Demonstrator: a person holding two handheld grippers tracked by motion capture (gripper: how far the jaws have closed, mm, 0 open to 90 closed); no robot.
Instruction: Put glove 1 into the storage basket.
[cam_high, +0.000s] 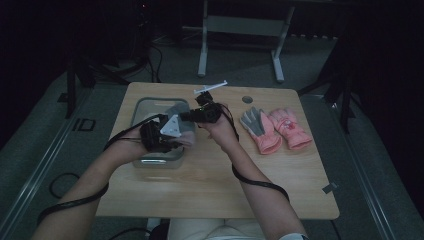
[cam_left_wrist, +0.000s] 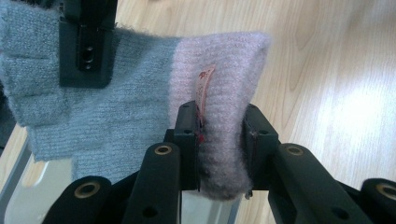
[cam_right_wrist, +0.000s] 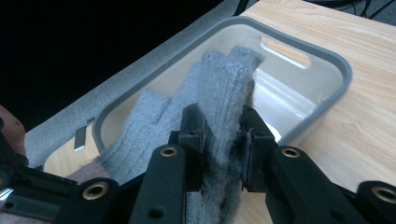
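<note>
Black jaws of the left gripper (cam_left_wrist: 219, 140) clamp the pale pink cuff of a knitted glove (cam_left_wrist: 140, 107), a small tag (cam_left_wrist: 203, 86) standing up just beside the left jaw. Beyond the cuff the glove turns grey and stretches away to the right gripper (cam_left_wrist: 86, 60), whose jaw presses on the finger end. In the right gripper view, the right gripper (cam_right_wrist: 223, 140) is closed on the bunched grey fingers of the glove (cam_right_wrist: 224, 88), which rise between its two jaws.

Seen from the high view, the glove (cam_high: 181, 122) is held taut between the left gripper (cam_high: 176, 134) and the right gripper (cam_high: 192, 116), above a grey plastic tub (cam_high: 145, 107). That tub (cam_right_wrist: 299, 51) has rounded corners and a slot handle, and sits on the left part of a wooden table (cam_high: 215, 185).

To the right on the table lie a pair of pink padded gloves (cam_high: 275, 129), side by side, well apart from both grippers. A small white object (cam_high: 210, 89) lies near the far edge.
</note>
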